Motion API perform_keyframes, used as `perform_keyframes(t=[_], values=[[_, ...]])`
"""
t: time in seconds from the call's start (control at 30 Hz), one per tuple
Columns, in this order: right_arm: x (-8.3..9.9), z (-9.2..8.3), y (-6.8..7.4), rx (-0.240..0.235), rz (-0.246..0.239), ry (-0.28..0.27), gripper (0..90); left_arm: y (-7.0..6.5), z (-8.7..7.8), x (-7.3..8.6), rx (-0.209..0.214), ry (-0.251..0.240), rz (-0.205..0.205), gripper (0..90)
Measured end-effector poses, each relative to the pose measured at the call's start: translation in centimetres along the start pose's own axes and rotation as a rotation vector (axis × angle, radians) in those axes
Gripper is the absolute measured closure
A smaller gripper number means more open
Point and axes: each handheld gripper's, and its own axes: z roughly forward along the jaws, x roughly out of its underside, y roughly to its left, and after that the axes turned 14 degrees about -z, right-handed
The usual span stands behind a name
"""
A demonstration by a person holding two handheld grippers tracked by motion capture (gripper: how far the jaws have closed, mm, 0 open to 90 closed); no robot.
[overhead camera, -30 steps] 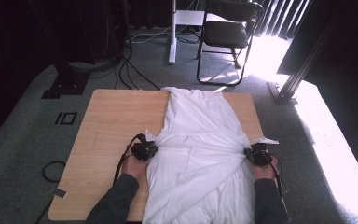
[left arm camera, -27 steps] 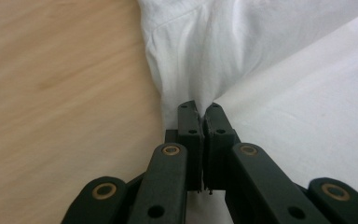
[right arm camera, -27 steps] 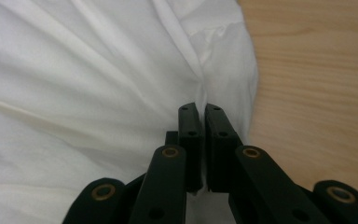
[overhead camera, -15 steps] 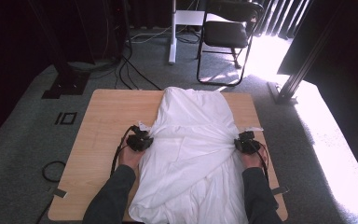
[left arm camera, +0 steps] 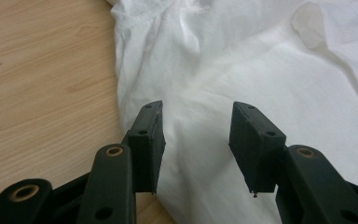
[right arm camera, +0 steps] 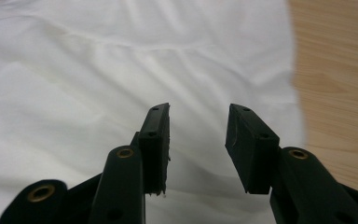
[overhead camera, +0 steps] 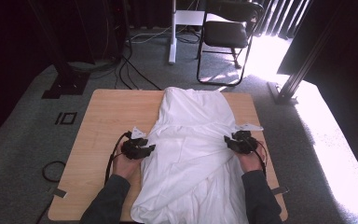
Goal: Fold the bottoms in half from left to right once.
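A white garment (overhead camera: 193, 140) lies lengthwise on the wooden table (overhead camera: 107, 121), its lower end hanging over the near edge. My left gripper (overhead camera: 140, 148) sits at the cloth's left edge and my right gripper (overhead camera: 240, 142) at its right edge. In the left gripper view the left gripper (left arm camera: 196, 140) is open over the garment (left arm camera: 261, 60), beside bare table (left arm camera: 42, 70). In the right gripper view the right gripper (right arm camera: 198, 140) is open above the garment (right arm camera: 98, 70), with table (right arm camera: 335, 70) at the right. Both pairs of jaws have just been opening, with nothing between them.
Behind the table stand a black chair (overhead camera: 228, 32) and a white post (overhead camera: 171, 32). Cables (overhead camera: 135, 70) trail over the grey carpet. A dark stand base (overhead camera: 67, 84) is at the far left and a slanted metal frame leg (overhead camera: 293, 79) at the far right.
Both grippers held the garment's side edges and have let go, jaws opening. The right hand moved inward and up; the garment's sides now lie drawn in toward the middle.
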Motion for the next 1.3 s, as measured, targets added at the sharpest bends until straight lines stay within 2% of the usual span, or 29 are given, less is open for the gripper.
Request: perform_keyframes(t=[0.03, 0.07, 0.13, 0.2, 0.3, 0.33, 0.4, 0.47, 0.5, 0.57, 0.63, 0.77, 0.8, 0.93, 1.0, 1.03, 1.07, 1.1, 1.17, 1.23, 1.3], values=[[0.0, 0.0, 0.0, 0.000, 0.000, 0.000, 57.9, 0.0, 0.0, 0.0, 0.000, 0.000, 0.000, 55.9], [-0.4, 0.7, 1.3, -0.050, -0.020, 0.002, 54.6, -0.2, -0.1, 0.1, 0.009, -0.002, 0.002, 55.5], [-0.6, 1.5, 2.6, -0.079, -0.044, 0.022, 45.7, -0.4, -0.2, 0.2, 0.026, -0.006, -0.004, 55.4], [-0.7, 2.2, 3.8, -0.089, -0.069, 0.042, 40.1, -0.8, -0.3, 0.2, 0.033, -0.008, 0.006, 54.9], [-0.9, 2.8, 4.6, -0.103, -0.094, 0.054, 37.5, -1.2, -0.2, 0.4, 0.041, -0.008, 0.008, 54.9], [-1.0, 3.7, 5.2, -0.107, -0.117, 0.093, 38.7, -1.5, -0.1, 0.5, 0.045, -0.002, 0.018, 54.8], [-0.8, 4.6, 5.3, -0.119, -0.125, 0.141, 48.3, -1.5, 0.0, 0.6, 0.047, 0.005, 0.021, 54.8], [-0.5, 4.8, 5.2, -0.143, -0.131, 0.162, 72.1, -1.7, 0.3, 0.9, 0.057, 0.013, 0.017, 54.7], [-0.4, 4.5, 5.1, -0.146, -0.137, 0.163, 80.4, -1.9, 0.4, 1.1, 0.061, 0.023, 0.023, 54.7], [-0.2, 3.4, 4.8, -0.143, -0.136, 0.148, 87.7, -2.1, 0.4, 1.3, 0.068, 0.029, 0.031, 54.6], [0.0, 2.0, 4.5, -0.137, -0.135, 0.128, 87.8, -2.2, 0.4, 1.4, 0.067, 0.029, 0.036, 54.4], [1.1, -1.9, 3.4, -0.101, -0.115, 0.069, 88.0, -2.6, 0.2, 1.8, 0.081, 0.031, 0.036, 54.2], [1.6, -3.2, 3.0, -0.087, -0.114, 0.056, 88.0, -2.9, 0.2, 2.1, 0.098, 0.036, 0.038, 54.0], [3.7, -7.0, 1.8, -0.036, -0.085, 0.028, 87.9, -3.8, 0.2, 2.8, 0.110, 0.044, 0.057, 53.6], [4.2, -7.7, 1.5, -0.027, -0.075, 0.026, 87.9, -4.0, 0.2, 3.1, 0.113, 0.049, 0.064, 53.3], [5.8, -9.5, 0.8, -0.012, -0.049, 0.028, 87.8, -4.3, 0.2, 3.4, 0.111, 0.055, 0.074, 53.2], [6.5, -10.2, 0.5, -0.001, -0.044, 0.033, 87.7, -4.3, 0.2, 3.4, 0.111, 0.055, 0.074, 53.1], [6.5, -10.2, 0.5, -0.001, -0.044, 0.033, 87.7, -4.4, 0.2, 3.5, 0.113, 0.057, 0.077, 53.1], [8.8, -11.8, 0.2, 0.004, -0.020, 0.057, 86.0, -4.5, 0.2, 3.8, 0.120, 0.060, 0.078, 52.7], [10.2, -12.3, 0.1, 0.002, -0.016, 0.098, 82.6, -4.8, 0.0, 4.2, 0.126, 0.065, 0.086, 52.5], [11.2, -12.4, 0.1, 0.035, -0.017, 0.145, 74.4, -5.0, -0.1, 4.4, 0.126, 0.071, 0.094, 52.2]])
